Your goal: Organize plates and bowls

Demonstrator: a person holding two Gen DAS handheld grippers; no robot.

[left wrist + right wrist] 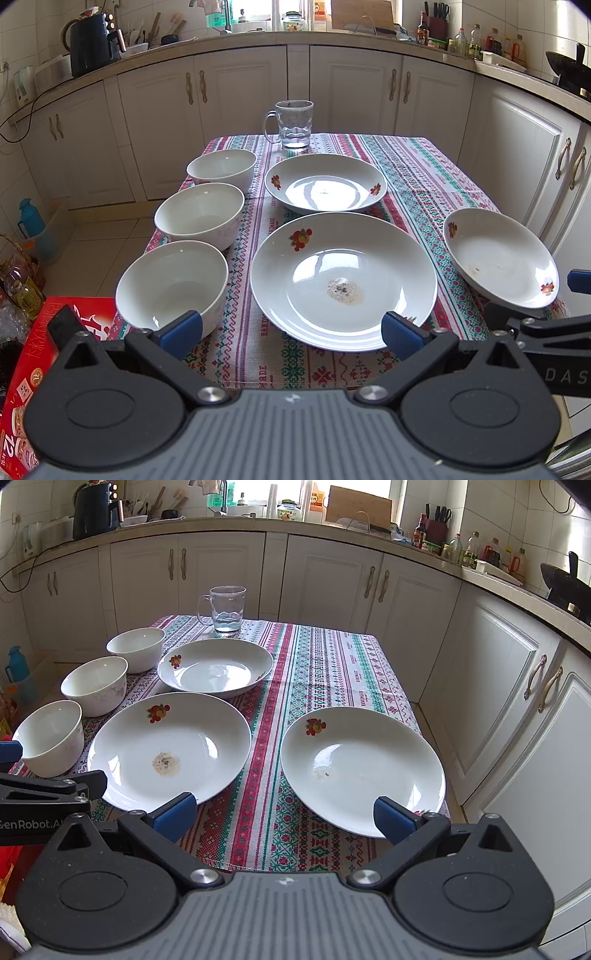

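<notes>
Both the left gripper (291,332) and right gripper (284,812) gape empty near the soiled plate (343,280), with three bowls left of it.

Clothed table (424,173) (plates (343,280), bowls (171,284), mug (293,123))

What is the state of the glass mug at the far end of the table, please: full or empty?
Nearly empty: the glass mug stands upright, with only a shallow layer of clear water visible at its bottom.

Bright daylight from window (258,14), blown out. Glare patches on plates (343,280). Soft shadows. Sharp focus, strong fisheye bending, dark vignette in corners.
</notes>
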